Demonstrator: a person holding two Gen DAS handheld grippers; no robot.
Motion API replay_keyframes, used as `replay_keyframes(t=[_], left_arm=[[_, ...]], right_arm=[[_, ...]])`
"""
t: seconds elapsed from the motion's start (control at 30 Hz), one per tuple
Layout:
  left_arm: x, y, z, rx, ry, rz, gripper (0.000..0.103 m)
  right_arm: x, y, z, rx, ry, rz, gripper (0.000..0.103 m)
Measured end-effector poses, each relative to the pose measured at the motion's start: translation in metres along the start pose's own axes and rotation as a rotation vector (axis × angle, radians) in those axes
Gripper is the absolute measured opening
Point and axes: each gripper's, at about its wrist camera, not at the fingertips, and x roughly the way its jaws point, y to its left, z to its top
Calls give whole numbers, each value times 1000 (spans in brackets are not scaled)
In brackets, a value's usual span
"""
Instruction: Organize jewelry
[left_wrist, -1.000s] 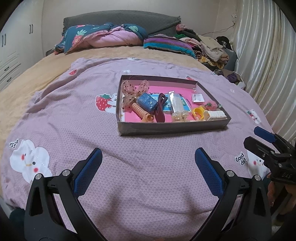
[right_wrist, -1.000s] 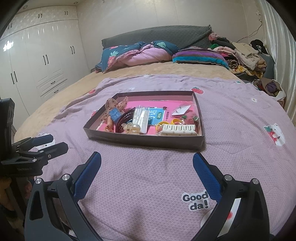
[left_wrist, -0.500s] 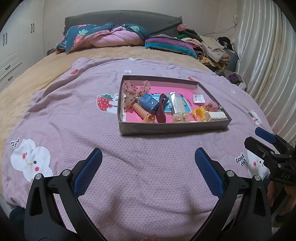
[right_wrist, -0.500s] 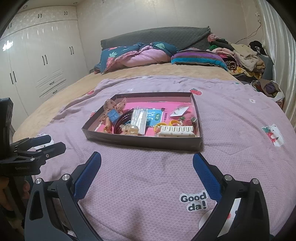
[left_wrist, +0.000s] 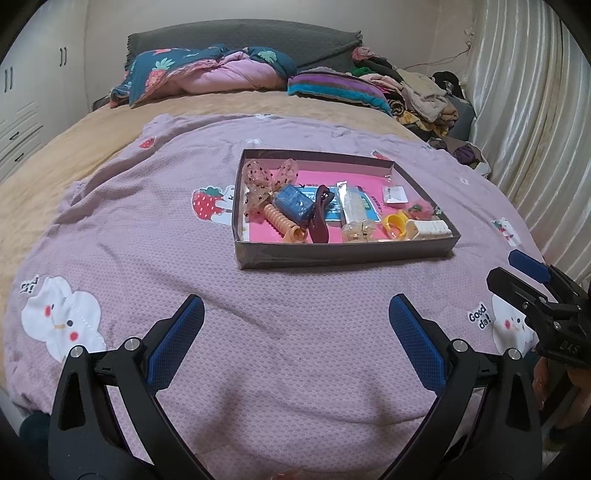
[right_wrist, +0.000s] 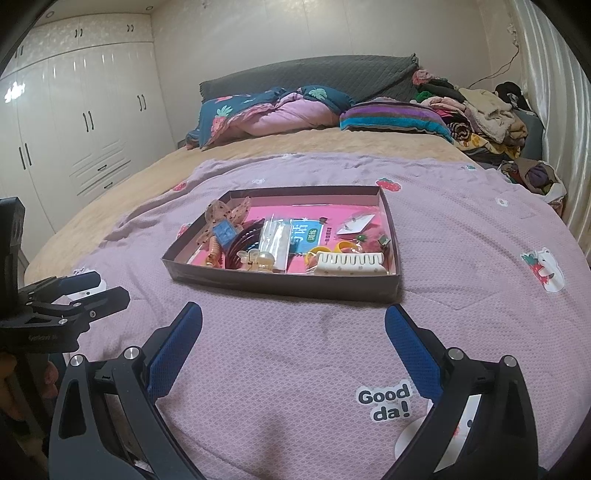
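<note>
On the purple bedspread (left_wrist: 147, 258) sits a shallow cardboard tray (left_wrist: 343, 254) holding hair accessories: a dotted bow (left_wrist: 266, 177), an orange spiral hair tie (left_wrist: 282, 223), a dark claw clip (left_wrist: 319, 214) and a white claw clip (right_wrist: 349, 264). Near its front wall, the left gripper (left_wrist: 295, 328) and right gripper (right_wrist: 293, 332) both hover wide open and empty.

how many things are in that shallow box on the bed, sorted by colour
Inside the shallow dark cardboard box, what I can make out:
Blue: 1, blue rectangular hair clip
Dark maroon: 1, dark maroon claw clip
Peach: 1, peach spiral hair tie
White: 1, white toothed claw clip
Yellow: 1, yellow ring
Sheer dotted: 1, sheer dotted bow
Total: 6; clear packets and tiny pieces not counted.
</note>
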Motion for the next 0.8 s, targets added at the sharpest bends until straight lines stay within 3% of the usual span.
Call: replay_keyframes(t=[0.8], left_arm=[[-3,-6,-2,9,9,11,94]], right_arm=[[0,-1,1,2,-1,-1,99]])
